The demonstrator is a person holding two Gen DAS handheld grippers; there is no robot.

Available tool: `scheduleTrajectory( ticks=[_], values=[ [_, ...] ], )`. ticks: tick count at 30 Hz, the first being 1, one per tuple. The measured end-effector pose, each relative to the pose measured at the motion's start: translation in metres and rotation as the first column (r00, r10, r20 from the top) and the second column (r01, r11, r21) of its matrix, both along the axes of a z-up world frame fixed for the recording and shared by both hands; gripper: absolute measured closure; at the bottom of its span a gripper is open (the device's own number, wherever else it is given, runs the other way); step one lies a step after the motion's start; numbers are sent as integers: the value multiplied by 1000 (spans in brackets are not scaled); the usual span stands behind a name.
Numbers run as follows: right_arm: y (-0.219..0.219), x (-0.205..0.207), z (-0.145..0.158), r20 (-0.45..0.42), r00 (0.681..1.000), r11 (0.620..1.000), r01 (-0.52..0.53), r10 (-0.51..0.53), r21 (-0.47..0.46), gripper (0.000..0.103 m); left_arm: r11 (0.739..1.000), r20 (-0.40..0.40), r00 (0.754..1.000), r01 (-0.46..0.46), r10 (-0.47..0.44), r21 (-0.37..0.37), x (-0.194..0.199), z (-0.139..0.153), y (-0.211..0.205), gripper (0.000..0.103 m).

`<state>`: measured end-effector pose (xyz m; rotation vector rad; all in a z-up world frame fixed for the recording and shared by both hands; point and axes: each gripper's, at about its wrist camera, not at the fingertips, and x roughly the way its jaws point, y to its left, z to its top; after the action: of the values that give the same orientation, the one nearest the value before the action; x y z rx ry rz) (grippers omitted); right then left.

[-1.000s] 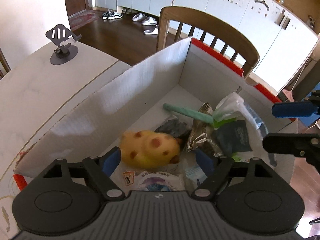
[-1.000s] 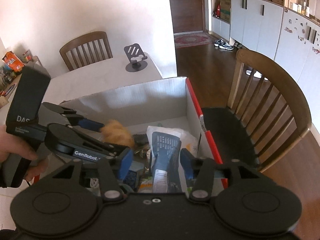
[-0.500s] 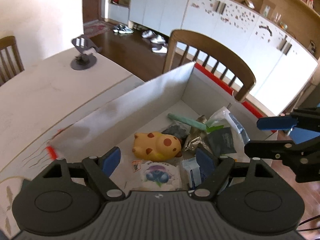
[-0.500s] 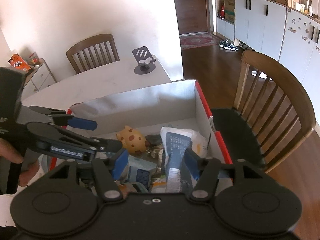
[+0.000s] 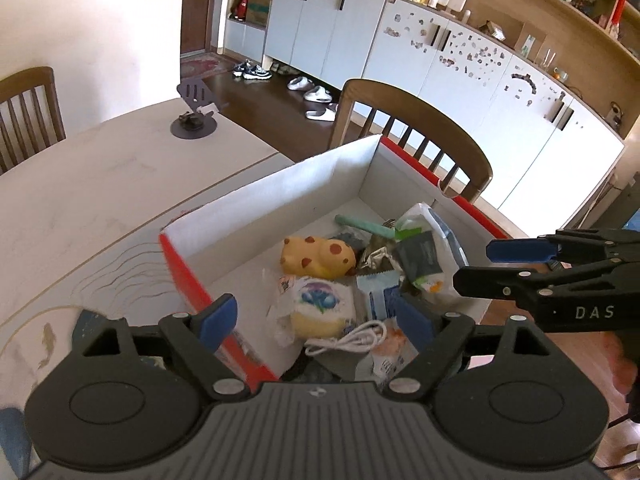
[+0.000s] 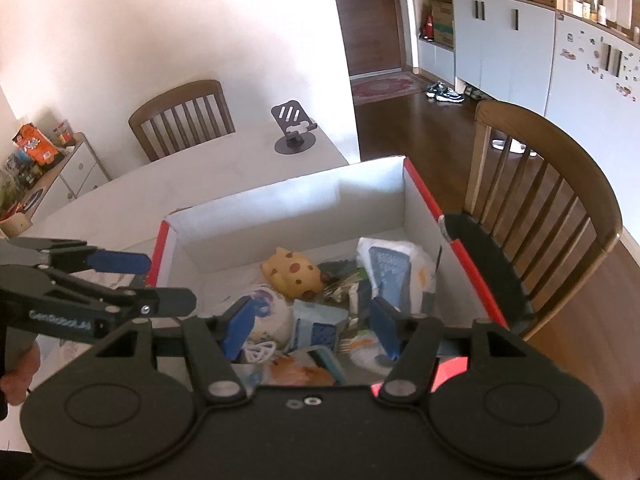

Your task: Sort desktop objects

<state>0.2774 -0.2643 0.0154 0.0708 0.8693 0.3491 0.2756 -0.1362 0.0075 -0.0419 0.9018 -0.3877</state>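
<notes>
left gripper (image 5: 316, 320): fingers apart, nothing between them, held above the near end of the box.
right gripper (image 6: 310, 322): fingers apart, holding nothing, also above the box; seen from the left wrist view it came in from the right side over the box's right wall.
box (image 5: 280, 192): white cardboard with red rim, on the table (image 5: 80, 200) at its edge, open top.
spotted toy (image 5: 316, 257): yellow with brown spots, lay in the middle of the box floor.
round pack (image 5: 322, 308): white wrapper with blue print, just in front of the toy, nearest the left fingers.
white cable (image 5: 352, 340): coiled, touching the pack's near side.
plastic bag (image 5: 430, 252): crumpled with a dark label, against the right wall, beside a foil wrapper (image 5: 376, 252).
green stick (image 5: 368, 226): lay behind the toy, partly under the bag.
phone stand (image 6: 294, 128): dark, on the far table corner, well apart from the box.
chair (image 6: 552, 208): wooden, right beside the box's right wall.
in the way: box walls on all 4 sides; items packed touching each other.
</notes>
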Motion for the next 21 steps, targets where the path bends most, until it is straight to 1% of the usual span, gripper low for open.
scheduleTrajectory(
  ticks=[3,4,8,12,13,15,19,21],
  values=[
    [8,-9,2,8,1000,1000,18,-18,-3,38,1000,20,1000,3,-3,6,-10,4,7,7],
    [11,-12,3,12,1000,1000,27,-27,-2,36,1000,27,1000,-1,0,6,-14,5,10,3],
    [18,-25,7,31,998,998,57,-57,1,31,1000,63,998,-17,16,12,-27,11,18,0],
    [27,-38,8,41,996,997,75,-75,-7,29,1000,74,997,-21,20,9,-39,12,26,0],
    [28,-41,9,45,996,997,79,-78,-8,25,1000,81,996,-25,24,17,-43,12,28,0],
    [31,-47,10,56,995,996,87,-87,-12,23,999,94,995,-41,38,31,-49,12,31,0],
    [36,-61,11,71,992,995,102,-101,-13,20,998,112,992,-56,53,16,-66,12,40,0],
    [39,-67,11,76,991,994,108,-106,-14,19,998,105,993,-59,57,10,-73,12,43,0]
  ],
)
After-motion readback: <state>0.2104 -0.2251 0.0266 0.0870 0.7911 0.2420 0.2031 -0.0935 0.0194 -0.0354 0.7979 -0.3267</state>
